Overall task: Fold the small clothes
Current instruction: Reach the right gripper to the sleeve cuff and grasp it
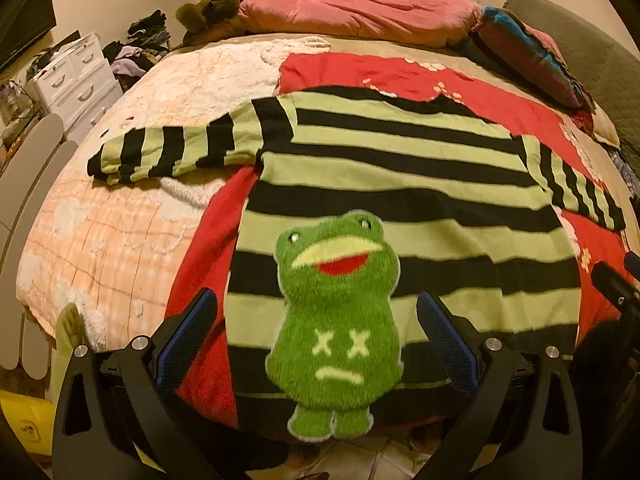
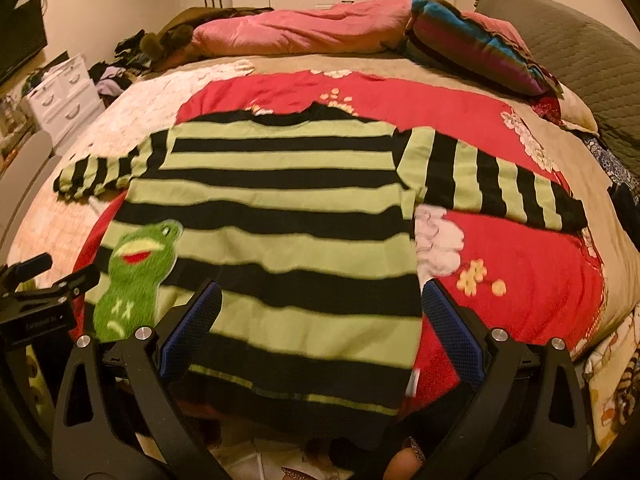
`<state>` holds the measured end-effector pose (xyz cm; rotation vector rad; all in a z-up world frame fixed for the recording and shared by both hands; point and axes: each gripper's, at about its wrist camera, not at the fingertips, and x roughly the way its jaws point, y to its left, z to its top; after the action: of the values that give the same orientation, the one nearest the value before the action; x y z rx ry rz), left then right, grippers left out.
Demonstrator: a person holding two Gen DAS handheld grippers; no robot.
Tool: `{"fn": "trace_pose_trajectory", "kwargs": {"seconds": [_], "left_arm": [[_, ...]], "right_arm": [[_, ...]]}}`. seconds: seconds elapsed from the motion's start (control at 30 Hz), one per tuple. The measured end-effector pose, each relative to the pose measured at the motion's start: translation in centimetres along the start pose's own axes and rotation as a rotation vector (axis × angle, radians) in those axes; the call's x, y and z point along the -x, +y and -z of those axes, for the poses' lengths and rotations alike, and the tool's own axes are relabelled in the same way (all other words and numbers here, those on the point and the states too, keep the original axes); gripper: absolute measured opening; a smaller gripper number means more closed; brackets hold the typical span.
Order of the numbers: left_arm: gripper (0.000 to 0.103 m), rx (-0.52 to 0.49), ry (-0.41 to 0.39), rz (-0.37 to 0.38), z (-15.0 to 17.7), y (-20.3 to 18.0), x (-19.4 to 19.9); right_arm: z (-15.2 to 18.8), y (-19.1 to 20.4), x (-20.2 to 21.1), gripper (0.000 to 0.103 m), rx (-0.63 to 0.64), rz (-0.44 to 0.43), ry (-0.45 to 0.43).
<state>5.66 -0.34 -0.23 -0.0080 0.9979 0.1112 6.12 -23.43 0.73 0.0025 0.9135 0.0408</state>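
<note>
A small green-and-black striped sweater [image 1: 400, 176] lies flat on the bed, sleeves spread out, hem toward me; it also shows in the right wrist view [image 2: 280, 216]. A fuzzy green frog patch [image 1: 338, 320] sits on its lower left front, also seen in the right wrist view [image 2: 132, 280]. My left gripper [image 1: 316, 320] is open, its blue pads on either side of the frog near the hem. My right gripper [image 2: 320, 312] is open over the hem's right part. The left gripper's body [image 2: 36, 300] shows at the right view's left edge.
The sweater rests on a red flowered blanket [image 2: 520, 272] over a peach quilt [image 1: 100, 232]. Pink duvet [image 1: 360, 16] and striped pillow [image 2: 472, 44] lie at the far side. White drawers [image 1: 76, 76] and a clothes pile stand left. The bed's near edge is just below the hem.
</note>
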Motion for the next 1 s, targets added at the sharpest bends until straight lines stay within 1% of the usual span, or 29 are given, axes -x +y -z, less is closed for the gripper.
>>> {"fn": "trace_pose_trajectory", "kwargs": {"seconds": [0.13,0.37,0.53,0.63,0.73,0.8,0.87,1.0], "left_arm": [[0.099,0.007,-0.015,-0.009,-1.8,-0.5,-0.7],[0.099,0.036,-0.031,-0.028,-5.1,-0.9,-2.3],[0.099,0.045,-0.033,-0.044,-7.1,-1.3,-3.7],[0.099,0.044,-0.031,-0.045,-8.1,-1.8,-4.6],[0.099,0.049,-0.029,-0.044,-9.3,-2.5,-5.5],[0.099,0.051,-0.026,-0.039,-10.2,-3.0,-6.2],[0.099,0.049,-0.021,-0.037,-10.8,-3.6,-6.8],[0.099,0.044,-0.017,0.002,-12.2,-5.1,-8.1]], "right_arm": [[-1.8,-0.3,-1.4,0.094,0.001,0.01,-0.008],[-5.7,-1.1,-3.3,0.094,-0.04,0.007,-0.061],[-8.2,-2.5,-5.2,0.094,-0.083,0.013,-0.072],[-9.1,-3.5,-6.1,0.094,-0.107,0.03,-0.079],[-10.1,-5.1,-7.1,0.094,-0.135,0.039,-0.078],[-10.6,-6.5,-7.6,0.094,-0.156,0.061,-0.081],[-11.3,-8.5,-8.1,0.094,-0.196,0.088,-0.086],[-12.7,-12.7,-8.8,0.094,-0.282,0.138,-0.09]]}}
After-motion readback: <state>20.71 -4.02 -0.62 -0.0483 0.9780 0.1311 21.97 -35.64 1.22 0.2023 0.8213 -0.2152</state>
